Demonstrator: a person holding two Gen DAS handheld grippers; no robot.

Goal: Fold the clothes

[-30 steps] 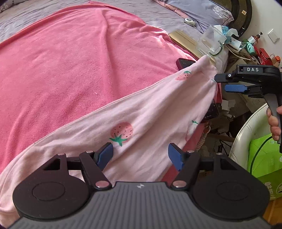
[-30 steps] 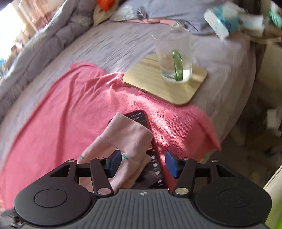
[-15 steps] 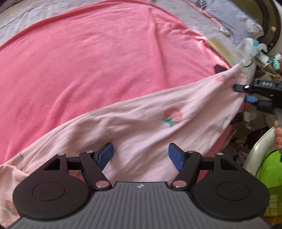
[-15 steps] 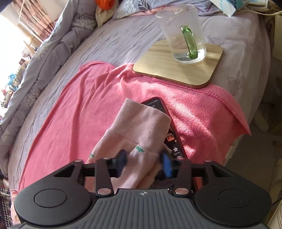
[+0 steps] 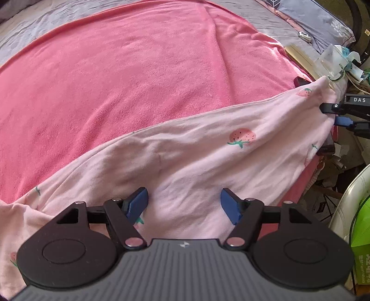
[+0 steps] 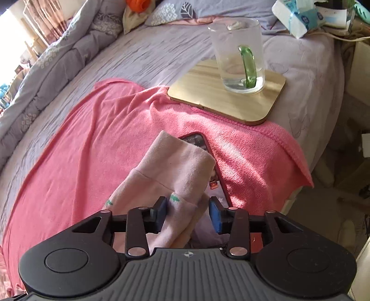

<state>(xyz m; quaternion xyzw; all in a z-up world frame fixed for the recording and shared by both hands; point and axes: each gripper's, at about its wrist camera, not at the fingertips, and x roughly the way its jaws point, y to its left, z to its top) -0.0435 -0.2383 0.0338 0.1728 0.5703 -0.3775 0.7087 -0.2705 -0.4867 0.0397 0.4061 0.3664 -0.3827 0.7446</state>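
A pale pink garment (image 5: 196, 157) with a strawberry print lies stretched across a coral towel (image 5: 115, 81) on the bed. My left gripper (image 5: 183, 203) hovers over its near part, open wide, its pads not pressing the cloth. At the far right, the garment's cuff end (image 6: 175, 166) runs between the fingers of my right gripper (image 6: 188, 214), whose jaws are opening. The left pad touches the cloth and the right pad stands off it. The right gripper (image 5: 333, 114) also shows in the left wrist view. The cuff partly covers a phone (image 6: 198, 141).
A wooden board (image 6: 208, 97) carrying a glass mug (image 6: 238, 53) with a green handle sits beyond the towel. A tissue pack (image 6: 298, 18) and clutter lie at the bed's far corner. The bed edge drops off on the right, beside a green bag (image 5: 360, 231).
My right gripper sank a little, closed on the cuff, then widened again. The left gripper shifted along the garment, still open.
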